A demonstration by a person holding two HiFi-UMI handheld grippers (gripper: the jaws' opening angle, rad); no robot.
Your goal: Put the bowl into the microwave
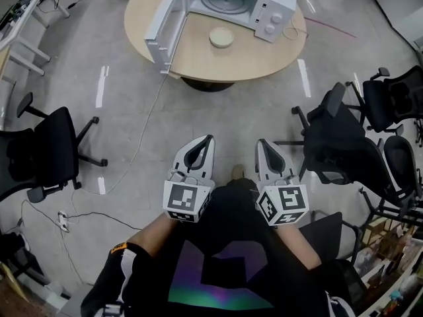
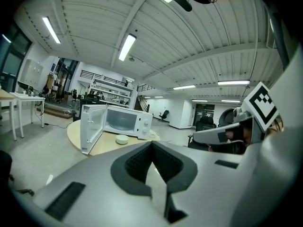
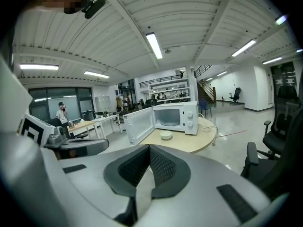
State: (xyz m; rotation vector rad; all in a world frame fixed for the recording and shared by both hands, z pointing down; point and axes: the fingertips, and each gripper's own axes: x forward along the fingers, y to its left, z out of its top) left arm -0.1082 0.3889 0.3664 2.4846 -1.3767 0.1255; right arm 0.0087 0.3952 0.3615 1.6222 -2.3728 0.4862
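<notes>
A pale bowl (image 1: pixel 221 37) sits on a round wooden table (image 1: pixel 198 61), just in front of a white microwave (image 1: pixel 231 2). The microwave's door (image 1: pixel 165 25) is swung wide open to the left. Both grippers are far from the table, held close to the person's body over the floor. My left gripper (image 1: pixel 210 137) and right gripper (image 1: pixel 260 141) point toward the table, each with its jaws together and nothing between them. The bowl (image 2: pixel 122 139) and microwave (image 2: pixel 128 121) show small in the left gripper view, and likewise the bowl (image 3: pixel 165 135) and microwave (image 3: pixel 175 117) in the right gripper view.
Black office chairs stand on the left (image 1: pixel 46 144) and several on the right (image 1: pixel 337 144). A cable (image 1: pixel 142 137) trails from the table across the grey floor to a power strip (image 1: pixel 63 221). A white desk (image 1: pixel 26 25) is at far left. A person (image 3: pixel 61 112) stands in the distance.
</notes>
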